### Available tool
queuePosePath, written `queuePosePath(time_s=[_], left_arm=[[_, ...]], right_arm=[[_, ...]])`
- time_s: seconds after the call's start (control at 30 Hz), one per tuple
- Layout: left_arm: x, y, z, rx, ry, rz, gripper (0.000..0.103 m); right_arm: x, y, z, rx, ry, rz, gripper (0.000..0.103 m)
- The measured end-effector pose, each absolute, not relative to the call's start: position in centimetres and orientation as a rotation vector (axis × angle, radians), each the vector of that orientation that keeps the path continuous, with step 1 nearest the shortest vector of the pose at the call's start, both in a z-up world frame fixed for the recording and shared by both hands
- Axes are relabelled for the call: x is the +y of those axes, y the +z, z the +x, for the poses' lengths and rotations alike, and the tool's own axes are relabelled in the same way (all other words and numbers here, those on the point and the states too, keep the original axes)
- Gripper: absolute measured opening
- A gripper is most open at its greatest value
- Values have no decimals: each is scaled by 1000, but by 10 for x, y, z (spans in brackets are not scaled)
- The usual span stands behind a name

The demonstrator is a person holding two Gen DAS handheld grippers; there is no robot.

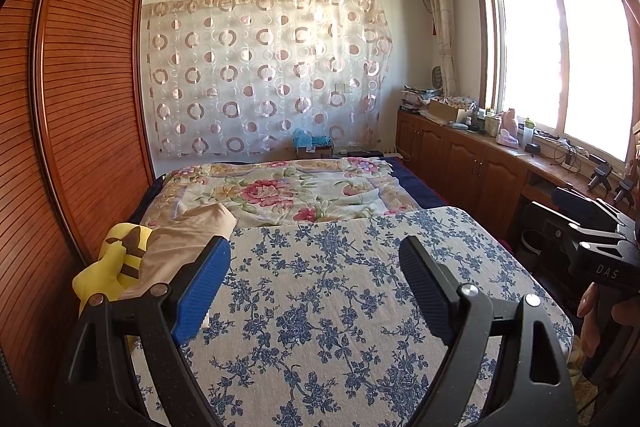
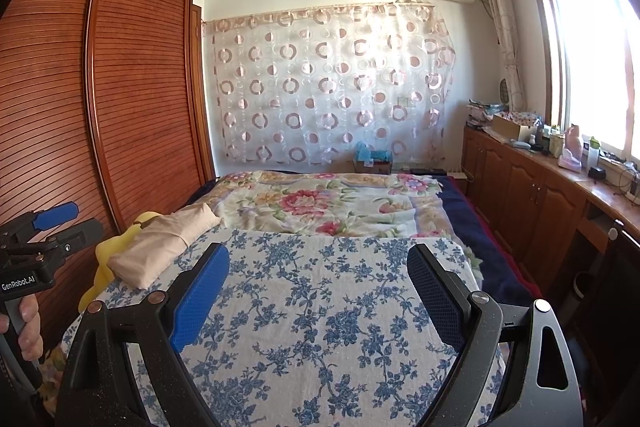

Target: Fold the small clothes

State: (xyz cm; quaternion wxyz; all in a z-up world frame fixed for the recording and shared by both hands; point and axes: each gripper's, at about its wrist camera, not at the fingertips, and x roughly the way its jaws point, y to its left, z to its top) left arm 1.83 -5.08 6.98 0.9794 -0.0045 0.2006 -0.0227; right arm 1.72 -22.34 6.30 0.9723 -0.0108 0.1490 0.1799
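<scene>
Beige folded garment [image 2: 164, 245] at the blue-floral board's [image 2: 320, 307] far left corner, touching a yellow plush [image 2: 106, 259]. Left gripper [image 1: 316, 291] and right gripper [image 2: 318, 295]: fingers spread wide (nothing between them), above the board.

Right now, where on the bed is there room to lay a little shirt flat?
The blue-flowered cloth is bare across its middle, bordered left by the beige folded cloth and yellow plush toy, behind by the pink floral quilt. The left edge is crowded. Both hand-held grippers, left and right, are open and empty.
</scene>
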Motion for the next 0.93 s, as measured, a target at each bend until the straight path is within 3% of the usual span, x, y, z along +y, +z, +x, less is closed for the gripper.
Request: queuePosePath(time_s=[0.93], left_arm=[[-51, 70, 19, 406, -46, -8, 87]], right_arm=[[-226, 60, 17, 298, 364, -26, 91]])
